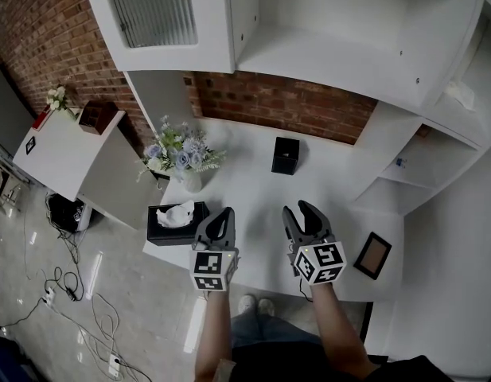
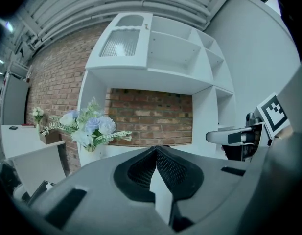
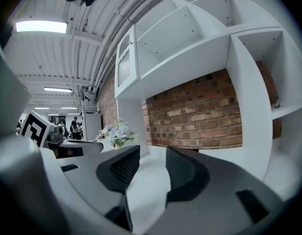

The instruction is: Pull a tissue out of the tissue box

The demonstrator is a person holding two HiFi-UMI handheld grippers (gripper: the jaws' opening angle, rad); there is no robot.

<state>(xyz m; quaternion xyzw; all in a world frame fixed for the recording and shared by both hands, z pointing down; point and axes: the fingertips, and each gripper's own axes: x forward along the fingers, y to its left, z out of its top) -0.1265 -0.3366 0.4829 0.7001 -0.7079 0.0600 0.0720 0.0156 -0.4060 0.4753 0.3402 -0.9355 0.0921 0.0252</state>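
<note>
A black tissue box (image 1: pixel 172 228) stands at the white table's front left corner, with a white tissue (image 1: pixel 177 213) sticking up from its slot. My left gripper (image 1: pixel 220 216) hovers just right of the box, apart from it, jaws closed together and holding nothing; its tips meet in the left gripper view (image 2: pixel 155 149). My right gripper (image 1: pixel 300 211) hangs over the table's front middle, open and empty, with a clear gap between its pads (image 3: pixel 153 155). Neither gripper view shows the box.
A vase of pale blue flowers (image 1: pixel 182 159) stands behind the tissue box. A small black box (image 1: pixel 285 155) sits mid-table and a picture frame (image 1: pixel 372 255) lies at the right front. White shelves (image 1: pixel 333 46) overhang the brick wall. A white side cabinet (image 1: pixel 70 153) and floor cables (image 1: pixel 70 281) lie left.
</note>
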